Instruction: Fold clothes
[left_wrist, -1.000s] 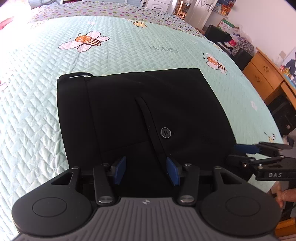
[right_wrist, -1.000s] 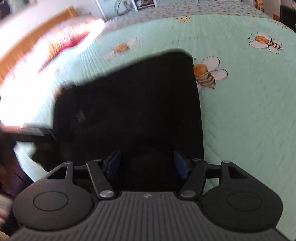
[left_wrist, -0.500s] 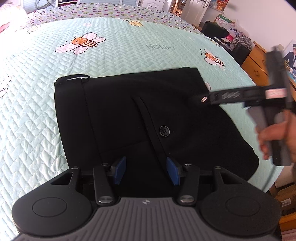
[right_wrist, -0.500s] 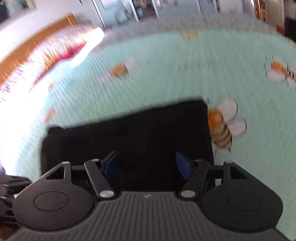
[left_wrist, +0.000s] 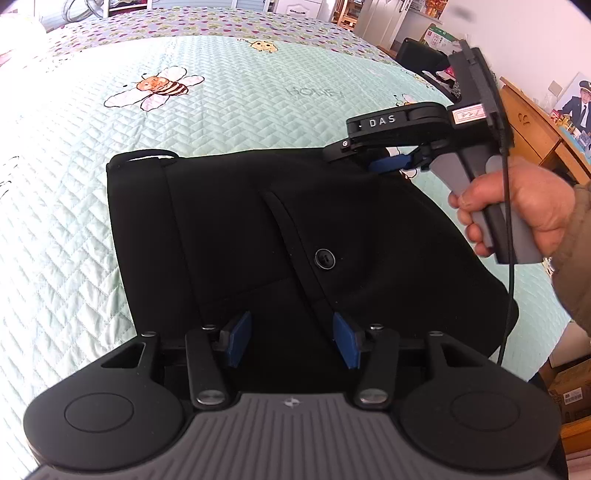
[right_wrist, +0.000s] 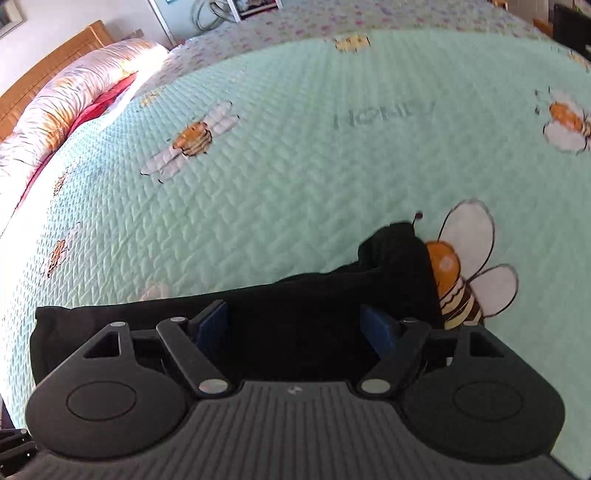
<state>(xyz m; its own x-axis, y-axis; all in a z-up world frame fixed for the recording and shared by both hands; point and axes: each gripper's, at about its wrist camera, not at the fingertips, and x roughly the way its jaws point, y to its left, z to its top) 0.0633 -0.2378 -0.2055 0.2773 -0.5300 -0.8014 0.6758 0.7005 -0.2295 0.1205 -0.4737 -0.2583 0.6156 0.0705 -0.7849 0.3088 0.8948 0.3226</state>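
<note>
Black trousers (left_wrist: 280, 236) lie folded into a thick, roughly square bundle on the mint-green quilted bedspread (left_wrist: 240, 110), close to the near edge of the bed. On the upper layer a round dark button (left_wrist: 324, 258) sits beside a long stitched seam that runs at a slant across the cloth, and a small loop (left_wrist: 147, 155) sticks out at the bundle's far left corner. The left gripper (left_wrist: 291, 339) hangs over the near edge of the bundle with its blue pads (left_wrist: 236, 338) held apart; black cloth shows in the gap, but the pads press on nothing. The right gripper (left_wrist: 384, 162) reaches in from the right side of the bed, held by a hand (left_wrist: 524, 210) wrapped round its grey handle, a black cable (left_wrist: 509, 258) trailing down from it. Its tip stands over the bundle's far right corner. In the right wrist view this gripper (right_wrist: 295, 325) has its jaws opening, wide apart above a raised fold of the black cloth (right_wrist: 399, 254), and whether the pads touch that cloth cannot be told. A printed bee (right_wrist: 465, 273) lies just beside that corner, partly covered by the cloth. Another printed bee (left_wrist: 159, 86) and the word HONEY (left_wrist: 316, 92) mark the bedspread farther back. A rolled flowery quilt (right_wrist: 62, 107) lies along the wooden headboard (right_wrist: 44, 62), and a wooden cabinet (left_wrist: 535, 125) stands beyond the right side of the bed.
</note>
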